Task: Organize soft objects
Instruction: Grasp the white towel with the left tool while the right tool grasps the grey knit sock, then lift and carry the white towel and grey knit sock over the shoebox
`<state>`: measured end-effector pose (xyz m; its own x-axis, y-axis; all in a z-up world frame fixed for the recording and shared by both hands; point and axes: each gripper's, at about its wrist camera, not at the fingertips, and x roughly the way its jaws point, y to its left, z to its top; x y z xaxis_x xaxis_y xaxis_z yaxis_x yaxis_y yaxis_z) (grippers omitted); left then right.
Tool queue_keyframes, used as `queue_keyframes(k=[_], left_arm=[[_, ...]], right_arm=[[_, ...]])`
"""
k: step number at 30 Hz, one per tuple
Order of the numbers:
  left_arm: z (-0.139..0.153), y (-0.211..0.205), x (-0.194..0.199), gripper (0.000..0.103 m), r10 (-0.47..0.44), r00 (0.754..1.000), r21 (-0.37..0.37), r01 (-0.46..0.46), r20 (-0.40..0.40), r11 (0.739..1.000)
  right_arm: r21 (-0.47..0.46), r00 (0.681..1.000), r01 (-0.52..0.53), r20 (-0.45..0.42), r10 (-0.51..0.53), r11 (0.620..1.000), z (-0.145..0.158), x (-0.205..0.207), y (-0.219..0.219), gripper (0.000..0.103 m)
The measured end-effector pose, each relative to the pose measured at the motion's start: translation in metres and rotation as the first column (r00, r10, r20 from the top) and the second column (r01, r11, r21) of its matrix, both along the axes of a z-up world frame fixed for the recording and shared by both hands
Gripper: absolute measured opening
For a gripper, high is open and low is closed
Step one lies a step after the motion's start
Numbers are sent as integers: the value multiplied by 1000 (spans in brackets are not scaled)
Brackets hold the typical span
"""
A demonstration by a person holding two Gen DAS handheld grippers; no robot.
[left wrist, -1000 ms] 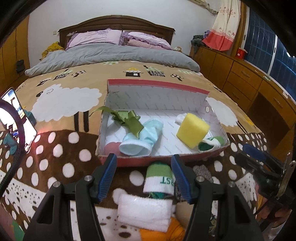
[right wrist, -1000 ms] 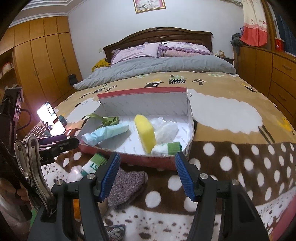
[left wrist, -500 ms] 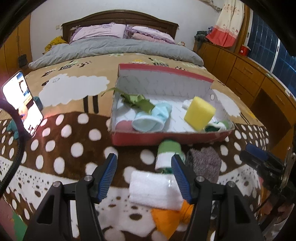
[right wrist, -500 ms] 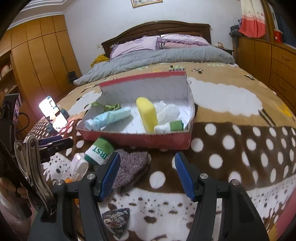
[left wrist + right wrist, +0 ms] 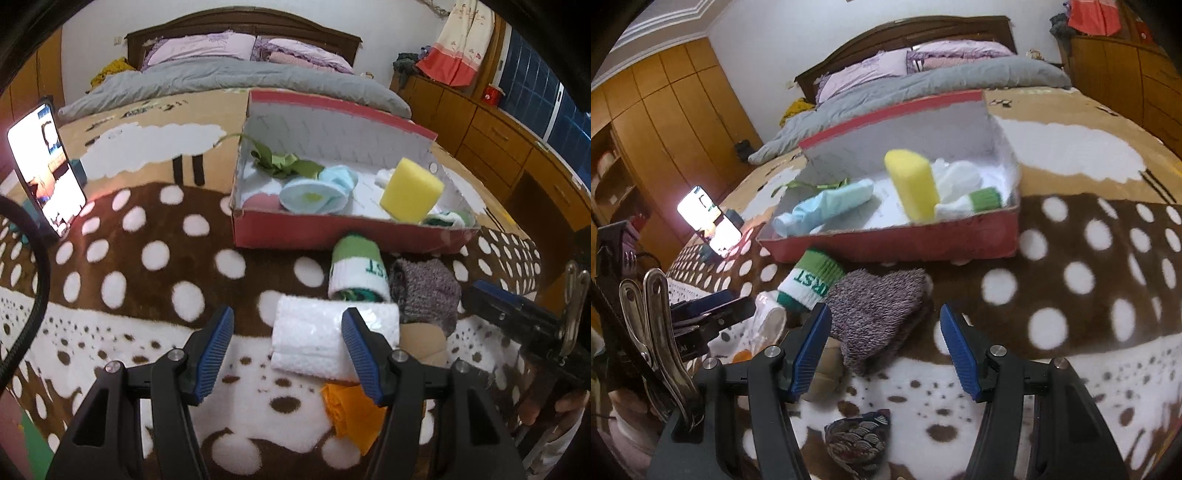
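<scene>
Tools wide and empty: left tool (image 5: 287,350) should straddle the white foam roll (image 5: 314,341) squarely; grey sock (image 5: 882,314) lies ahead of right tool (image 5: 885,350).

A white foam roll (image 5: 314,341) lies crosswise between the left gripper's (image 5: 287,345) spread jaws, its right end passing behind the right finger, untouched. Just beyond it a green-and-white rolled sock (image 5: 357,267) points away, and right of that sits a grey knit sock (image 5: 879,314) — slumped flat, its near edge between the right gripper's (image 5: 884,341) open fingertips. Farther off, the red box (image 5: 332,236) holds a yellow sponge (image 5: 410,194) standing on end and a pale blue sock (image 5: 321,188).
</scene>
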<state>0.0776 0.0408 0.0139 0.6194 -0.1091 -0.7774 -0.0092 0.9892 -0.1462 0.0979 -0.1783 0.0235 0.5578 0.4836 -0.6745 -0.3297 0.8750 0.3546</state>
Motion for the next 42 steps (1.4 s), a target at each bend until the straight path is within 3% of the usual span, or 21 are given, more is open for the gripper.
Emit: queue_keyframes(k=[15, 31, 33, 35, 38, 42], left_arm=[[-21, -3, -1, 64, -46, 998, -121, 41, -41, 992], [-33, -13, 8, 64, -32, 998, -99, 27, -47, 995], [-33, -13, 7, 62, -27, 999, -100, 22, -42, 995], [-33, -14, 6, 54, -15, 999, -93, 12, -35, 996], [-30, -16, 4, 37, -9, 1000, -87, 7, -22, 996], [-24, -16, -1, 29, -15, 1000, -98, 14, -11, 995]], right_arm=[[-56, 997, -48, -57, 44, 997, -27, 16, 26, 63], [-38, 999, -14, -42, 13, 999, -40, 16, 25, 64], [-43, 999, -15, -31, 14, 999, -38, 14, 26, 61], [-34, 1000, -16, -15, 16, 999, -36, 10, 23, 43], [-31, 999, -37, 25, 38, 999, -32, 3, 25, 26], [-36, 996, -54, 66, 56, 998, -24, -5, 26, 17]])
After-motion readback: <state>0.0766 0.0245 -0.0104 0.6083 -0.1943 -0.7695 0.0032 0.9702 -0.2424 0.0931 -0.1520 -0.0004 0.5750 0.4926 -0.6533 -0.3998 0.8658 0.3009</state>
